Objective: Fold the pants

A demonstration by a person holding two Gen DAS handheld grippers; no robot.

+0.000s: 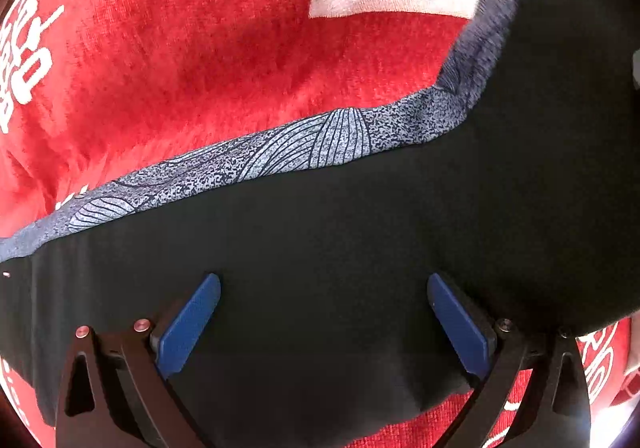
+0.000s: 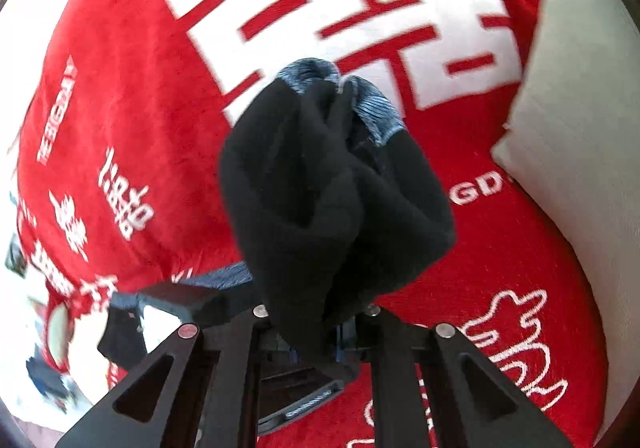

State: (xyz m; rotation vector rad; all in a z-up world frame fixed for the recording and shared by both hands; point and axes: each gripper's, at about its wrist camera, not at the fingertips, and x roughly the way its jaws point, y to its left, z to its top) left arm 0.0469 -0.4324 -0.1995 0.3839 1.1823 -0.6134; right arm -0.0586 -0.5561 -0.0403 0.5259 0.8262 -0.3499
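Lifting a bunched end of the pants [image 2: 336, 184] off the red blanket [image 2: 132, 96], the right gripper [image 2: 320, 332] has its fingers pinched tight on it, probably to fold it over. Left gripper [image 1: 324, 320] hovers fingers-wide above the flat part.

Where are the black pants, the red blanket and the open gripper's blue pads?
black pants [image 1: 320, 248]: left wrist view, flat black fabric.
red blanket [image 1: 180, 68]: left wrist view, plain red area.
blue pads [image 1: 188, 328]: left wrist view, left pad's face.
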